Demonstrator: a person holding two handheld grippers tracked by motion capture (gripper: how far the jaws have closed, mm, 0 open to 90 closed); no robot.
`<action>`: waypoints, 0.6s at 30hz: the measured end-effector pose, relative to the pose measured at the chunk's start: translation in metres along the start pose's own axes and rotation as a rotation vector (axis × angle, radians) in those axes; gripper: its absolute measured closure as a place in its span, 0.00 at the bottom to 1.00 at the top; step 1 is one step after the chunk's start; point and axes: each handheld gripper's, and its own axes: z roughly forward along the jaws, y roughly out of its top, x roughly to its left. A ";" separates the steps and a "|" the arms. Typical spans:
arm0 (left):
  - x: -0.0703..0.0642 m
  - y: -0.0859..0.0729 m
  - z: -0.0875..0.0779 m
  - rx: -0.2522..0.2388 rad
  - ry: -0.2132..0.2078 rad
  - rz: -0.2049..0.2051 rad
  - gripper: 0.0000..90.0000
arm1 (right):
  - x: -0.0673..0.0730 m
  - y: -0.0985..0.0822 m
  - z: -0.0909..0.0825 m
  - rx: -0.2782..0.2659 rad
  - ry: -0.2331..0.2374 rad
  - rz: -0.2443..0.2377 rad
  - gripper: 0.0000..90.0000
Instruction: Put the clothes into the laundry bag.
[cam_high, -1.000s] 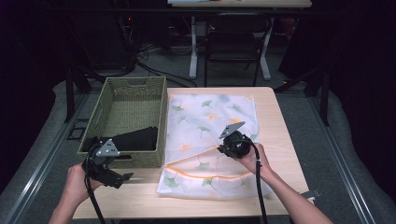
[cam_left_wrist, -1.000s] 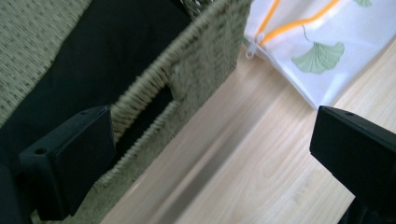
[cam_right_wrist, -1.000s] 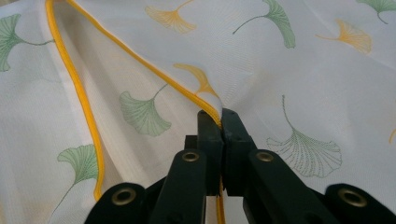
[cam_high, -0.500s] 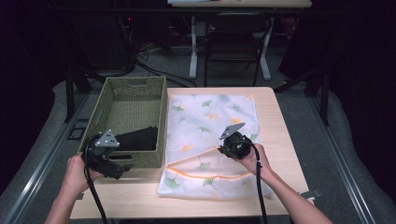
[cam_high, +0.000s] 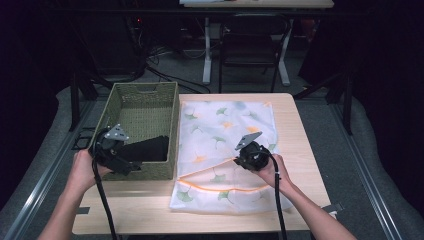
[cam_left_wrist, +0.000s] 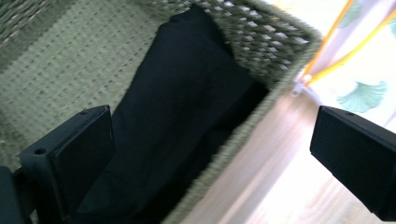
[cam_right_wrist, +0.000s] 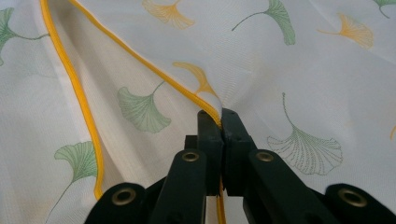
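Probably a lab or studio: dark curtained surroundings, floor cables (cam_high: 155, 55), and a desk frame (cam_high: 245, 45) behind the wooden table (cam_high: 300, 135).

the worktop (cam_high: 295, 135) is brightly lit from above while the room around it is dark. the left gripper view is motion-blurred; the right gripper view is sharp.

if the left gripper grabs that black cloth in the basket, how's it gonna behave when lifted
Probably floppy: the black cloth lies slumped in soft folds against the woven basket wall, so it should drape and trail from the open left gripper. Likely light, being thin fabric. It may drag over the basket rim; the basket itself looks light enough to shift.
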 end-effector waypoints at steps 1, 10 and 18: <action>0.003 0.001 0.000 0.003 -0.003 -0.005 0.00 | 0.000 0.000 0.000 0.000 0.002 0.001 0.98; 0.019 0.014 0.005 0.039 -0.010 0.016 0.00 | 0.001 0.000 0.000 0.004 0.001 -0.004 0.98; 0.030 0.026 0.012 0.065 -0.007 0.031 0.00 | 0.002 0.000 -0.001 0.006 0.003 -0.007 0.98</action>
